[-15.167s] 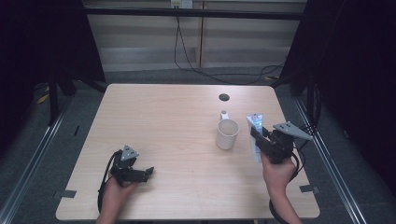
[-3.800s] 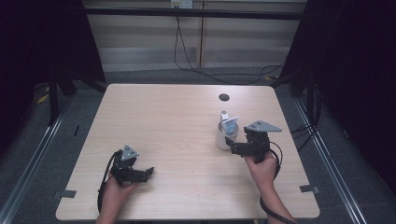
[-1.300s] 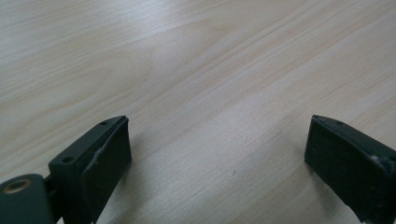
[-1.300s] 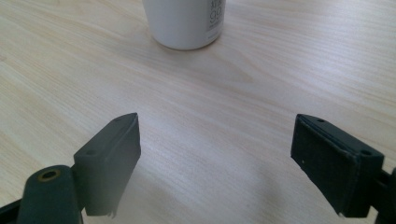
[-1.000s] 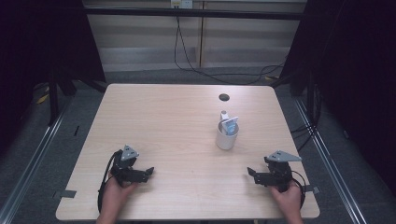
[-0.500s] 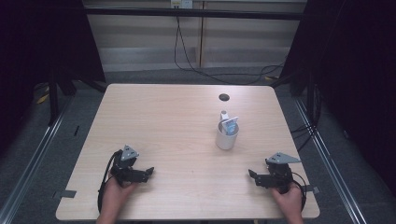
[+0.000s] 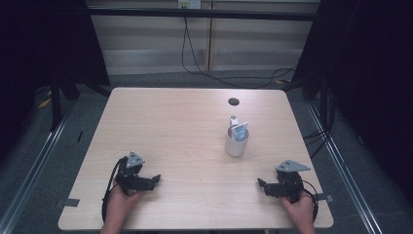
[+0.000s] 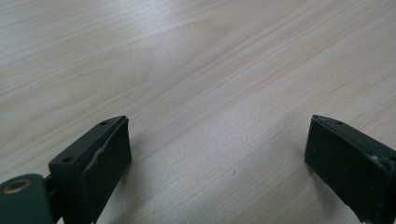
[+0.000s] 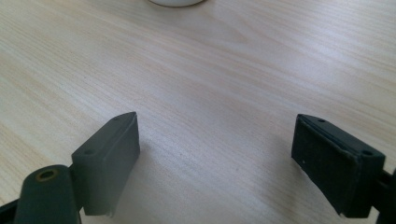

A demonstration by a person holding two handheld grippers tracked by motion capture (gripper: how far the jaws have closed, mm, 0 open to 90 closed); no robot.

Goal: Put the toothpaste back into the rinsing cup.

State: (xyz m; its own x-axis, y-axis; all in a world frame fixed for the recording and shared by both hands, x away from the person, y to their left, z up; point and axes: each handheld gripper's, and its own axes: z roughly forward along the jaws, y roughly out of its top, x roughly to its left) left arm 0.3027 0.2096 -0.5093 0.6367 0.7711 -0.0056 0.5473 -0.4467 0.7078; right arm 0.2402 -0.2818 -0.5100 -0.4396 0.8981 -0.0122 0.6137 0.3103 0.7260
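The right gripper (image 7: 263, 186) is now rested on the desk (image 7: 185, 126) near its front right corner, drawn back from the white cup (image 7: 236, 142), beside which it was held a few seconds ago. Its jaws are spread wide with nothing between them, bare wood being seen in the right gripper view (only the cup's base edge (image 9: 176, 2) is caught at the top). The left gripper (image 7: 153, 181) is kept where it was, near the front left corner, jaws likewise wide and empty. The cup is left standing upright right of the desk's centre, with a white and blue item (image 7: 239, 130) propped inside it. The placing is judged finished, both grippers being parked well apart from the cup.
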